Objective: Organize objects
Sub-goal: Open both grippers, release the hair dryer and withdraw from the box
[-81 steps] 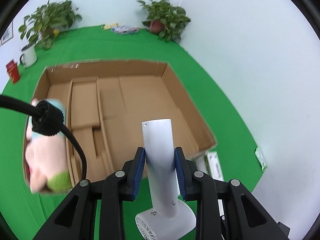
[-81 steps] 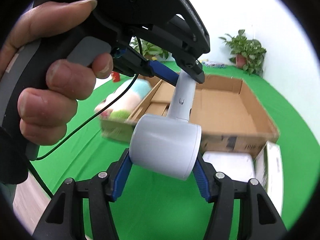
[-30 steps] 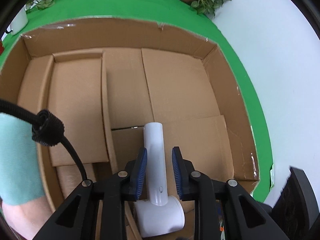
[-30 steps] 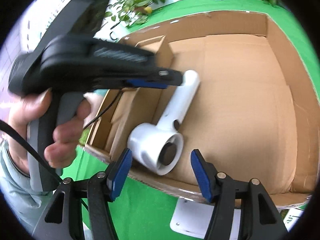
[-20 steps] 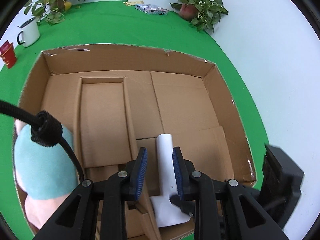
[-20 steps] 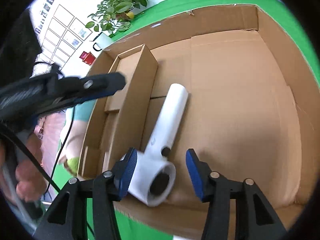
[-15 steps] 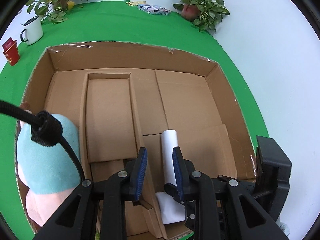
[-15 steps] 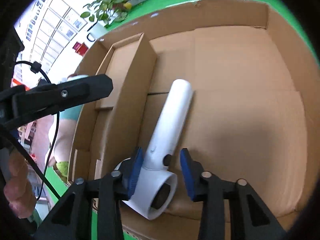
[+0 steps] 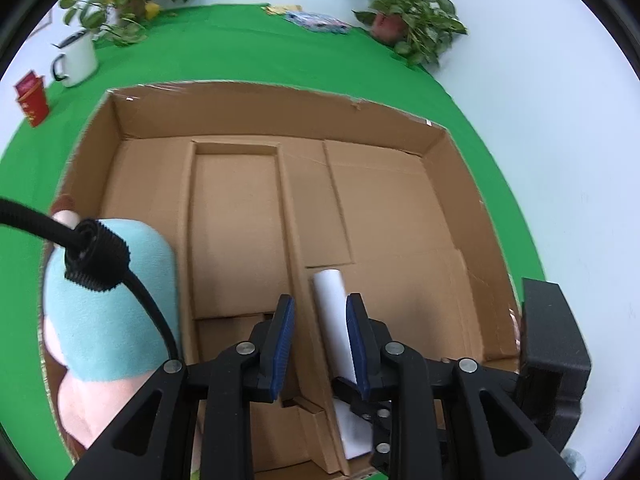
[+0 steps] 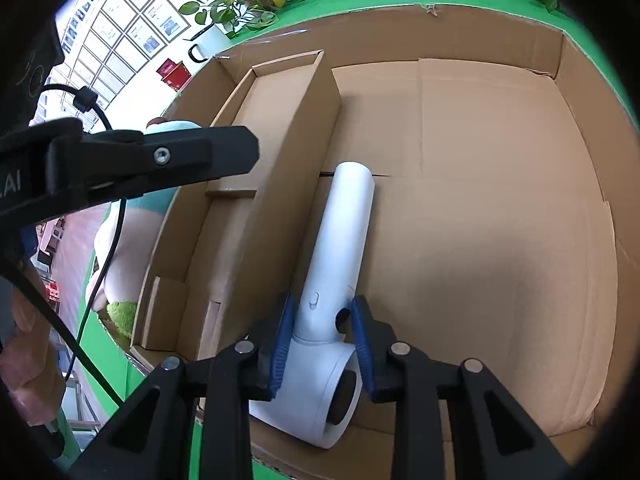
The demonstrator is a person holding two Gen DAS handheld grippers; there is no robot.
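Cardboard box (image 9: pixel 276 108), divider left of centre. Left gripper (image 9: pixel 320 340): jaws narrow, empty, above the dryer (image 10: pixel 340 248), which lies flat beside the divider in the big bay. Right gripper (image 10: pixel 322 344) has just been closing, pads now on the dryer's neck. Judgement: nudge it snug, parallel to the divider, then let go.

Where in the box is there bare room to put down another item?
The cardboard box has bare floor right of the white hair dryer, out to its right wall. The narrow divider compartment looks empty too. It is crowded around the dryer.
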